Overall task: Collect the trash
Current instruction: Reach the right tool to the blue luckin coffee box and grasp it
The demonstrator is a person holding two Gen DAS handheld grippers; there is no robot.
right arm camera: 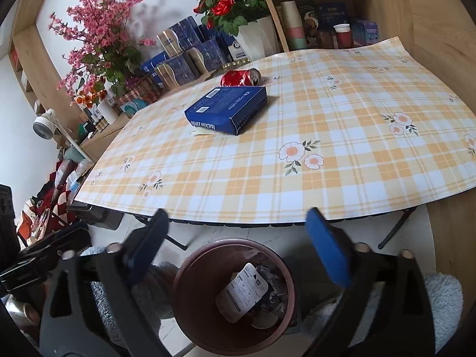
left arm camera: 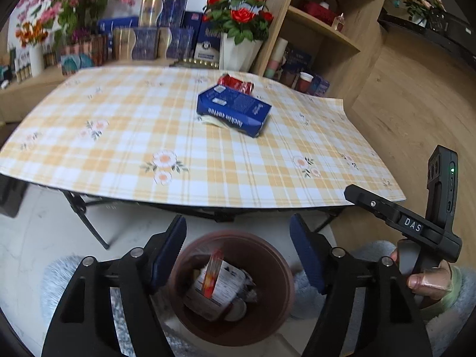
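I have both claws over the brown bin (right arm camera: 235,297) at six o'clock. My left gripper (left arm camera: 238,255) gapes wide with nothing between its pads, and my right gripper (right arm camera: 236,244) likewise. Wrappers lie in the bin; a blurred red-striped one may be falling. On the checked tablecloth (right arm camera: 327,160), toward twelve o'clock, a blue carton (right arm camera: 227,108) touches a crushed red can (right arm camera: 239,78).

Brown bin (right arm camera: 190,321) holds wrappers; blue box (right arm camera: 227,108), crushed can (right arm camera: 239,78) on table.

Soft even daylight, fisheye-warped edges, blur near the lens.
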